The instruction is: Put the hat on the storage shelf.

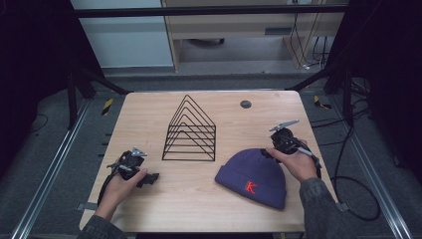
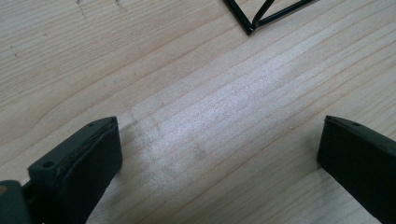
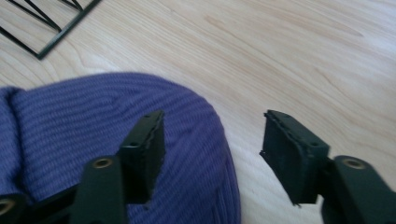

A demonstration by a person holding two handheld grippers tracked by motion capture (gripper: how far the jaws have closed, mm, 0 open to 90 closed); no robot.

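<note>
Tabletop (image 1: 149,109): pale wood, rounded corners; small dark round disc (image 1: 246,104) near far edge, right of centre.
Wire rack (image 1: 189,130): black, house-shaped frames in a row, upright at tabletop centre.
Beanie (image 1: 254,177): purple knit, red "K" on cuff, flat near right part of near edge.
Left gripper (image 2: 219,154): held low near left edge, jaws wide apart over bare wood, empty; rack corner just ahead.
Right gripper (image 3: 212,149): near right edge at beanie's far rim, jaws apart, one over the knit, other over bare wood; contact cannot be told.
</note>
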